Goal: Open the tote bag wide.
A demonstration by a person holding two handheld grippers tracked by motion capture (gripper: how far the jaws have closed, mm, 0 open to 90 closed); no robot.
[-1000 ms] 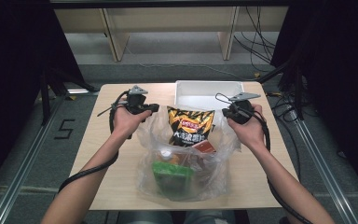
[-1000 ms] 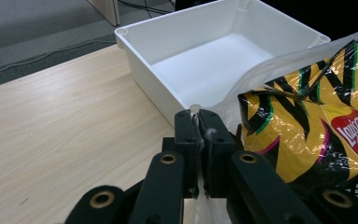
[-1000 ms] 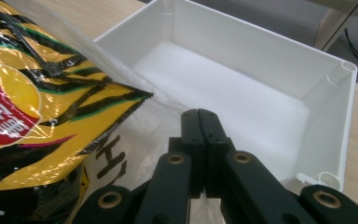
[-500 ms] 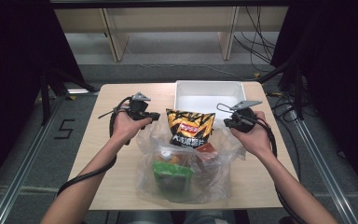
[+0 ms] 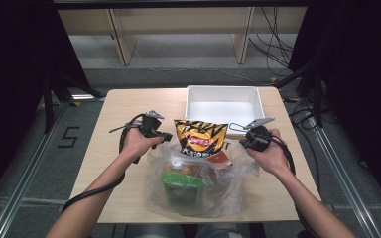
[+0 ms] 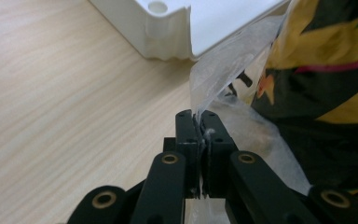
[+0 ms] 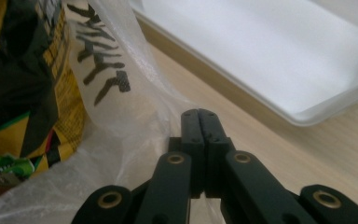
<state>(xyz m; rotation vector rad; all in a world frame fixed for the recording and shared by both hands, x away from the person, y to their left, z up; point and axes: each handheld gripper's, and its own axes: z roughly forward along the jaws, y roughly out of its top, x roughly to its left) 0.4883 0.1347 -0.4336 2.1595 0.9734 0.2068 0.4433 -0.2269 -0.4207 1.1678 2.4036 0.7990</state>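
We pinch the bag rim with both clenched tools, left tool and right tool; thin film could slip or tear, toppling the chips.

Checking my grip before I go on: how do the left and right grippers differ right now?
The left gripper visibly pinches a strip of the clear plastic bag; the right gripper is shut beside the bag's film, with no plastic plainly between its jaws. Left sits by the white tray's corner, right by its long side. Both are shut.
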